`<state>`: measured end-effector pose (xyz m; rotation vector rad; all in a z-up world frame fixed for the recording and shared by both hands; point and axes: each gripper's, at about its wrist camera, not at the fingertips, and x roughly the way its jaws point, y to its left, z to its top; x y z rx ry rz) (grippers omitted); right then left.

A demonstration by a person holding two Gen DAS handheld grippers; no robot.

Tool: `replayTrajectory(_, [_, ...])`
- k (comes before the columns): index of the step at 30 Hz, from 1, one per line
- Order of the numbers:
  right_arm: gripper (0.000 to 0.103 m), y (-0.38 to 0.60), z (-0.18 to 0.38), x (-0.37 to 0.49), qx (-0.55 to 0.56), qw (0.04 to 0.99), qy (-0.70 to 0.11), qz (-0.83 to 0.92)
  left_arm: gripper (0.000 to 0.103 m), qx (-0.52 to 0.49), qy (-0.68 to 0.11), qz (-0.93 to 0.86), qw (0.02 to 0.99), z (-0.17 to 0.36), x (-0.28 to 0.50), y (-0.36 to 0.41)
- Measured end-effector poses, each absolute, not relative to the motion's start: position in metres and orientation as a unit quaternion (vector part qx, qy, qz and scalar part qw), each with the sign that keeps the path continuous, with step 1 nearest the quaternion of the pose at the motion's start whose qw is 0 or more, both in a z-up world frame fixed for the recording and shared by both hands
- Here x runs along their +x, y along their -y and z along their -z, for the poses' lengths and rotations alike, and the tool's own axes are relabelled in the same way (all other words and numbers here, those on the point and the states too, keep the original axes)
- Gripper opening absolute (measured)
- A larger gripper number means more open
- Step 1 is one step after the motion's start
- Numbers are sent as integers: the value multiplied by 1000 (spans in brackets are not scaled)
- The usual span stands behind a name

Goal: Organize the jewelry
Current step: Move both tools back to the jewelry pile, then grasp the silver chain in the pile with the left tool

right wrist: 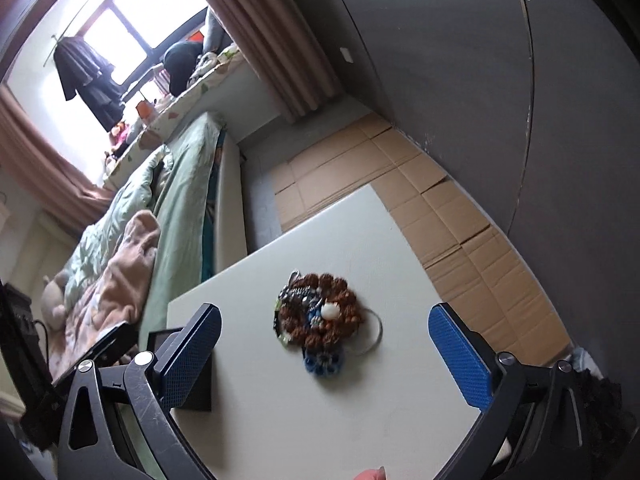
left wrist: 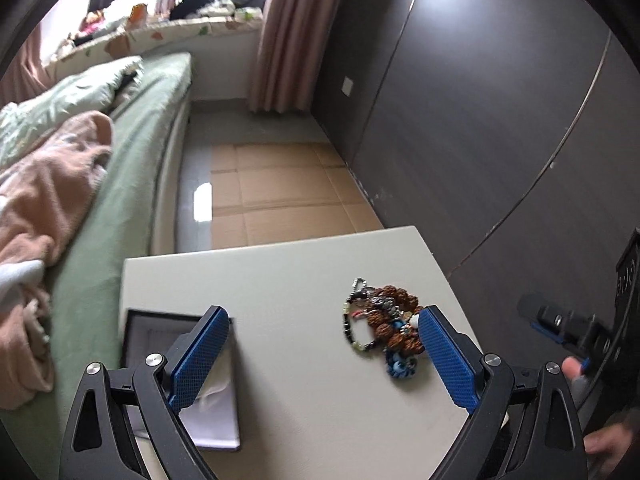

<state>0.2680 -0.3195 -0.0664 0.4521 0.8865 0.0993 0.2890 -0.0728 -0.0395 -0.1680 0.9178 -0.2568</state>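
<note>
A tangled pile of jewelry point(left wrist: 386, 326) lies on the white table point(left wrist: 280, 280): brown bead bracelets, a blue beaded piece, a black-and-green bracelet and a metal clasp. In the right wrist view the jewelry pile point(right wrist: 320, 316) sits mid-table with a thin metal bangle at its right. A black open jewelry box point(left wrist: 168, 336) with a pale lining rests at the table's left edge; it also shows in the right wrist view point(right wrist: 192, 380). My left gripper point(left wrist: 324, 356) is open above the table, its right finger beside the pile. My right gripper point(right wrist: 324, 352) is open, hovering in front of the pile.
A bed with green sheets point(left wrist: 132, 184) and a pink blanket point(left wrist: 44, 208) stands left of the table. Flattened cardboard point(left wrist: 276, 192) covers the floor beyond. A dark wardrobe point(left wrist: 500, 120) lines the right side. The other gripper shows at the left wrist view's right edge point(left wrist: 560, 326).
</note>
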Motion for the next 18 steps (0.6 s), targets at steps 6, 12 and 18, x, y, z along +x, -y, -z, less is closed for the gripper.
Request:
replayTrajectory(6, [103, 337, 79, 282, 244, 865, -436, -35, 73, -88, -489, 134, 857, 70, 328, 92])
replayTrajectory(12, [101, 348, 88, 285, 286, 852, -438, -34, 62, -50, -510, 157, 844, 93, 348, 126])
replayTrajectory(18, [70, 349, 123, 295, 341, 805, -485, -28, 53, -48, -529, 166, 831, 120, 366, 144])
